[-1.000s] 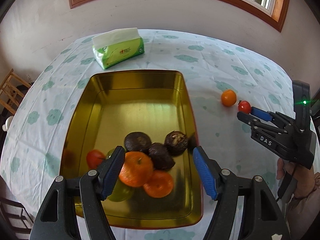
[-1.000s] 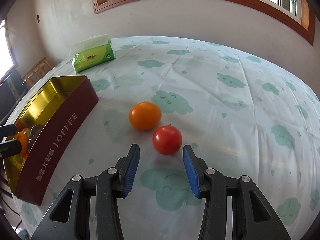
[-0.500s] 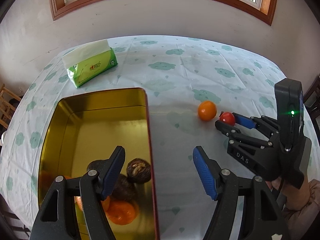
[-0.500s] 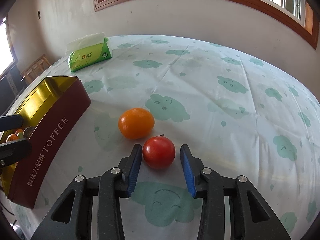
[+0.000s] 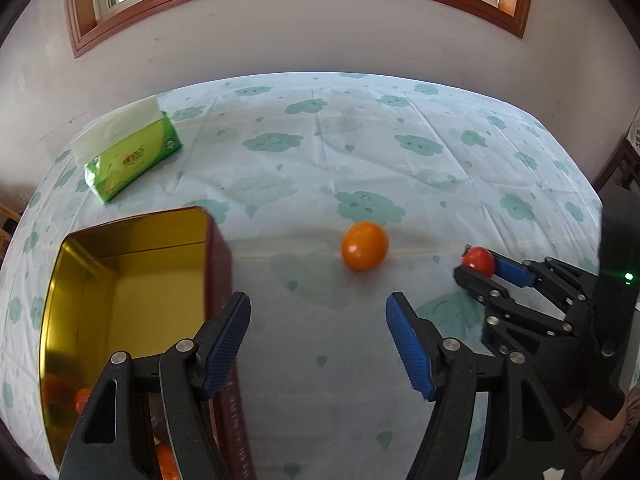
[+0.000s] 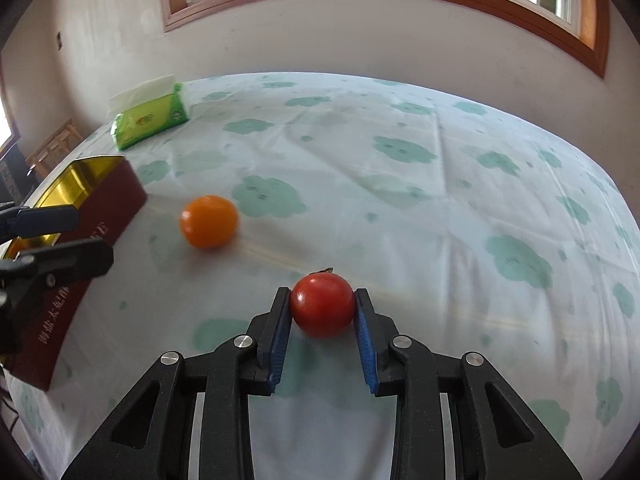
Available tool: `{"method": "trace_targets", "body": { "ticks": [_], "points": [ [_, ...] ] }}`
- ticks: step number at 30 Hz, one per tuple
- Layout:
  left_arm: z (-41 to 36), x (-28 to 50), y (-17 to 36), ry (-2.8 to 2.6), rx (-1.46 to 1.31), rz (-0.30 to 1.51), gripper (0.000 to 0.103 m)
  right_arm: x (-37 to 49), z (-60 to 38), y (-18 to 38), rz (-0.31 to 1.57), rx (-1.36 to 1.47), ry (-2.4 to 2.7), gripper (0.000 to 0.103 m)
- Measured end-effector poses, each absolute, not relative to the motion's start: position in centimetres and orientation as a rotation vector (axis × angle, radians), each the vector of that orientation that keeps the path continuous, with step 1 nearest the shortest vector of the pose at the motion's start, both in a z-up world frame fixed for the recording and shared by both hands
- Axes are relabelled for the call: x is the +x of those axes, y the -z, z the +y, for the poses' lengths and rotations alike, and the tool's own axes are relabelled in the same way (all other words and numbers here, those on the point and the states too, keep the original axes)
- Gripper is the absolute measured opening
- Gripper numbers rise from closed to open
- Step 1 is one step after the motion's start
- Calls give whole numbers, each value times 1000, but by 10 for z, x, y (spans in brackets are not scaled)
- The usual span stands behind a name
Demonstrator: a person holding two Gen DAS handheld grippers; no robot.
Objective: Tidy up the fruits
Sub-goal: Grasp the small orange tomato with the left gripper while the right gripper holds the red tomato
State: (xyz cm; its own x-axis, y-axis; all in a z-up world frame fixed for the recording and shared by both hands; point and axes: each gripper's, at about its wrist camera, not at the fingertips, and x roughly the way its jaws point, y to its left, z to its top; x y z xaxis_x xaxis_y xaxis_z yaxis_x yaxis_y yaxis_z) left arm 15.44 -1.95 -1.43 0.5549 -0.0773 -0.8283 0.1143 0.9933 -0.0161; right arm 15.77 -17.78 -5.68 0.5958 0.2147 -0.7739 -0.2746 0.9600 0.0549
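Observation:
My right gripper (image 6: 322,308) is shut on a red tomato (image 6: 322,304), both blue pads against its sides; it also shows in the left wrist view (image 5: 478,262). An orange (image 5: 364,245) lies on the tablecloth, left of the tomato (image 6: 208,221). My left gripper (image 5: 318,332) is open and empty, above the cloth just right of the gold tin (image 5: 128,264), facing the orange. The tin (image 6: 100,196) holds several fruits at its near end, mostly hidden behind my left fingers.
A green tissue pack (image 5: 130,160) sits at the back left of the table (image 6: 150,118). The tablecloth (image 6: 440,200) has green cloud prints. A wall with a window is behind the table. Wooden chairs (image 6: 52,146) stand at the left.
My right gripper closed on the tomato and moved right, away from the orange. My left gripper swung right, from over the tin's fruit to the cloth facing the orange.

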Motion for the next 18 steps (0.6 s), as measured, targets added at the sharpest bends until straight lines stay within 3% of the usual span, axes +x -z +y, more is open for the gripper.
{"method": "trace_targets", "body": {
  "ticks": [18],
  "points": [
    [-47, 186, 35, 175, 107, 1003, 63, 134, -218, 56, 887, -46, -213, 32]
  ]
}}
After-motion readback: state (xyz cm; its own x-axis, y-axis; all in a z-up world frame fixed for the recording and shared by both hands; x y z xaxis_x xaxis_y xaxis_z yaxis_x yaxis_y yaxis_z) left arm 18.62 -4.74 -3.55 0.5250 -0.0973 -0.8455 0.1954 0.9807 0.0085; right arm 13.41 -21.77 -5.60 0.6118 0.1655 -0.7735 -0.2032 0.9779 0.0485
